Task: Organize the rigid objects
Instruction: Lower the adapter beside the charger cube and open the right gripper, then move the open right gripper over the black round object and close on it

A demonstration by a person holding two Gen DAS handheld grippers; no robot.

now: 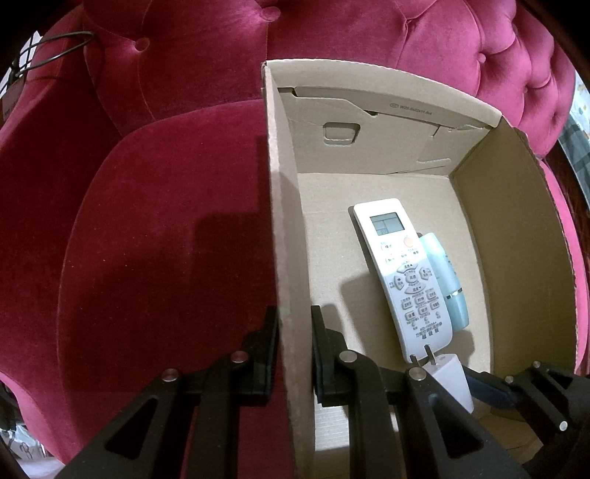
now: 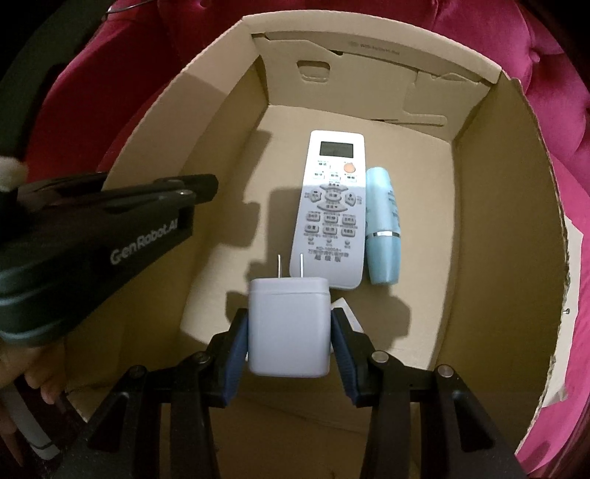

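Note:
An open cardboard box (image 1: 284, 221) (image 2: 497, 177) stands on a red velvet sofa. Inside lie a white remote control (image 1: 402, 272) (image 2: 332, 206) and a pale blue bottle (image 1: 448, 280) (image 2: 381, 224) side by side. My left gripper (image 1: 295, 350) is shut on the box's left wall, one finger outside and one inside; it also shows in the right wrist view (image 2: 199, 191). My right gripper (image 2: 289, 331) is shut on a white plug adapter (image 2: 289, 328) (image 1: 451, 379) and holds it inside the box, prongs forward, just short of the remote.
The red sofa seat (image 1: 166, 239) lies left of the box, with the tufted backrest (image 1: 368, 33) behind. A wire hanger (image 1: 55, 51) rests on the sofa arm at far left. A white flat piece (image 2: 346, 313) lies on the box floor under the adapter.

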